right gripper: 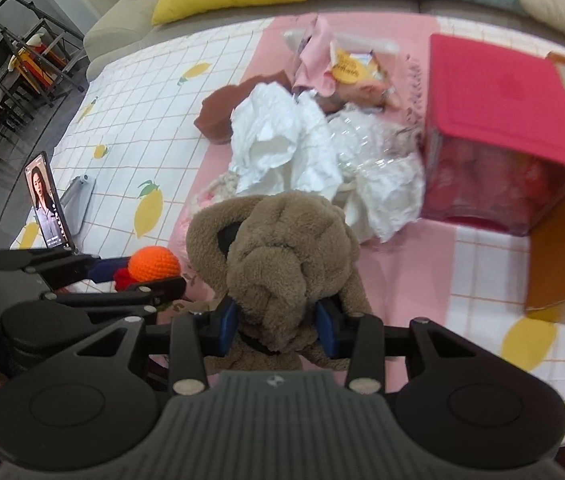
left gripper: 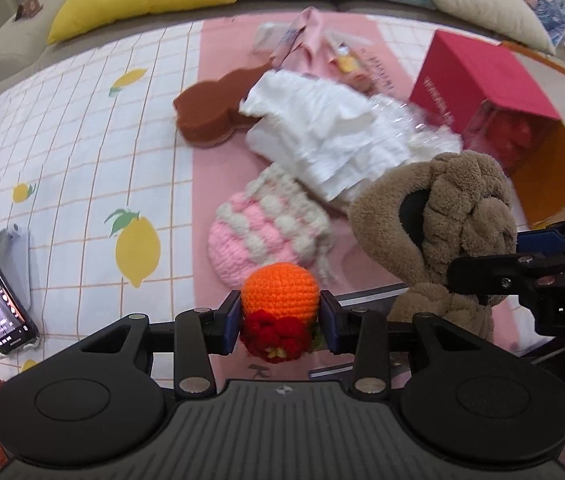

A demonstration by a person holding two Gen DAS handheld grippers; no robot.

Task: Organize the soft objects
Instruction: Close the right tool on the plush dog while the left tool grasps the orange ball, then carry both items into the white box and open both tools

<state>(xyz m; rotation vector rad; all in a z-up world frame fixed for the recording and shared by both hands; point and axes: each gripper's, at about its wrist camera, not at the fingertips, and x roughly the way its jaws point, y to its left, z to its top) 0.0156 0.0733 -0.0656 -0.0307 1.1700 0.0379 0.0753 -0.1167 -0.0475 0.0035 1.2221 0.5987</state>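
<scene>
My left claw (left gripper: 280, 322) pinches the orange ball (left gripper: 279, 293), my right claw (right gripper: 276, 326) grips the plush (right gripper: 282, 248), while tissues (left gripper: 322, 136) and pouch (left gripper: 266, 232) at twelve o'clock remain unsorted.

The left gripper (left gripper: 280, 322) is clamped on an orange crochet ball (left gripper: 279, 293). The right gripper (right gripper: 276, 330) pinches a brown plush (right gripper: 282, 256), seemingly firmly. They hover side by side.

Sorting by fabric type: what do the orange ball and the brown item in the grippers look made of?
Orange ball: crocheted yarn, matte, with visible stitch rows, held by the left gripper. Brown item in the right gripper: plush fleece, judging by its fuzzy nap.
</scene>
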